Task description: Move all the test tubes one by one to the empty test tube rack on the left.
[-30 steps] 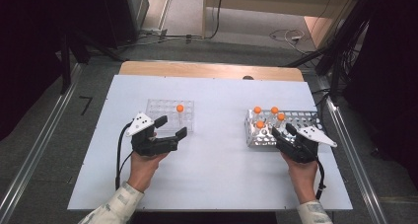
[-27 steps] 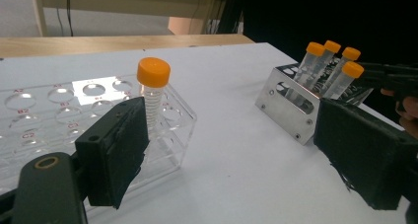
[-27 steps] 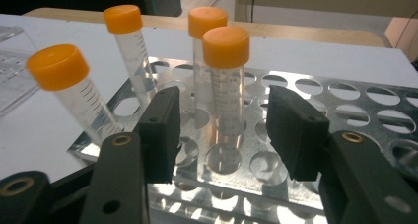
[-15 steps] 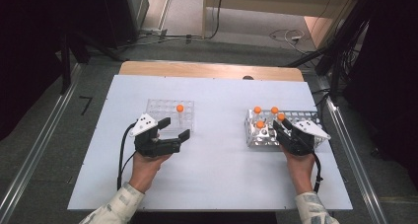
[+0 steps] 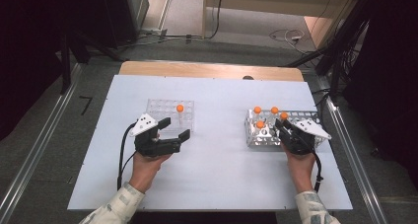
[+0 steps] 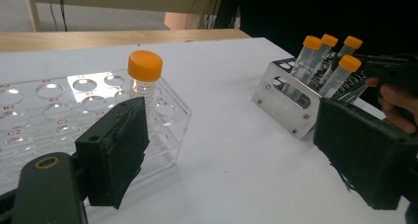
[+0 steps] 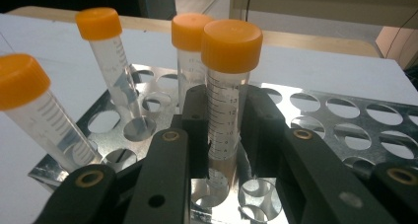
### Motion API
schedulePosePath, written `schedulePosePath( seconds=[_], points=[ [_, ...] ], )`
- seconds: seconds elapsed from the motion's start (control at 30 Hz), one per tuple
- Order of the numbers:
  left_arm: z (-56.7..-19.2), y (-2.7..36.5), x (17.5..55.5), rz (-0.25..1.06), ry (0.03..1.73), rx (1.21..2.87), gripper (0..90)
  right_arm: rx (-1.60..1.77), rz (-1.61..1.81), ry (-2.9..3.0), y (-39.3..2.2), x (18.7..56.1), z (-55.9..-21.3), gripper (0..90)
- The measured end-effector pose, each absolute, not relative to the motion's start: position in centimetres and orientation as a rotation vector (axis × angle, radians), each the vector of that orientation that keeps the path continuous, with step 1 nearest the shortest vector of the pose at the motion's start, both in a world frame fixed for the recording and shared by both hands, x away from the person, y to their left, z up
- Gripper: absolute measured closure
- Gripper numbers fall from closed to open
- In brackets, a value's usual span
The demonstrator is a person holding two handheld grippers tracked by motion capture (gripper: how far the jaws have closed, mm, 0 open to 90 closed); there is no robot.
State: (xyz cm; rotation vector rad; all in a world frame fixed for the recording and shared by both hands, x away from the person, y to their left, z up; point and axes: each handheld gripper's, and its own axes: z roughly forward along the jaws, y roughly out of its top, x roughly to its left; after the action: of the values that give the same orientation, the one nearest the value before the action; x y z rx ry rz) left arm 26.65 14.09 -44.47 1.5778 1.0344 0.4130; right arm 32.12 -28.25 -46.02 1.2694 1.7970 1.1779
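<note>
My right gripper (image 7: 224,135) is shut on a clear tube with an orange cap (image 7: 229,86), which stands upright in the metal rack (image 7: 345,110). Its jaws have just been closing on that tube. In the high view this gripper (image 5: 281,127) sits at the rack's near right side (image 5: 254,140). Three more orange-capped tubes (image 7: 106,51) lean in the rack beyond it. My left gripper (image 5: 175,128) hovers open, with nothing between its jaws, just in front of a clear plastic rack (image 5: 157,108). That rack holds one orange-capped tube (image 6: 144,78).
The white table top (image 5: 217,174) has free room between the two racks and along its near edge. A wooden strip (image 5: 207,70) runs along the far edge. Cables lie on the floor behind. The other hand (image 6: 394,100) shows at the right of the left gripper view.
The right gripper's jaws have narrowed around a tube in the metal rack, and the hand has edged slightly toward the rack. The left hand and gripper have stayed where they were.
</note>
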Motion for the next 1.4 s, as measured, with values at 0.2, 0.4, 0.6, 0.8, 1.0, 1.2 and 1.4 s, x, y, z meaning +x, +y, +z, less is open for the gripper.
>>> schedulePosePath(
  seconds=[0.2,0.4,0.6,0.8,1.0,1.2,1.4],
  points=[
    [-44.5,14.1,26.7,0.417,1.036,1.581,13.2,1.240,1.239,1.735,-28.4,31.2,-44.0,72.0],
    [-44.5,14.1,26.7,0.417,1.038,1.583,13.2,1.221,1.298,1.689,-29.0,30.1,-42.2,72.0],
    [-44.6,14.1,26.7,0.416,1.043,1.580,13.2,1.211,1.347,1.696,-29.4,29.1,-41.5,72.0],
    [-44.6,14.1,26.6,0.414,1.040,1.586,13.2,1.175,1.351,1.767,-29.0,27.6,-41.8,72.1],
    [-44.6,13.9,26.5,0.415,1.033,1.590,13.2,1.154,1.387,1.816,-28.1,26.0,-42.2,72.2],
    [-44.6,13.5,26.4,0.410,1.023,1.595,13.2,1.124,1.410,1.902,-26.6,25.0,-43.0,72.2],
    [-44.7,13.2,26.3,0.399,1.014,1.601,13.2,1.074,1.432,1.984,-24.7,24.4,-43.6,72.2]
  ],
)
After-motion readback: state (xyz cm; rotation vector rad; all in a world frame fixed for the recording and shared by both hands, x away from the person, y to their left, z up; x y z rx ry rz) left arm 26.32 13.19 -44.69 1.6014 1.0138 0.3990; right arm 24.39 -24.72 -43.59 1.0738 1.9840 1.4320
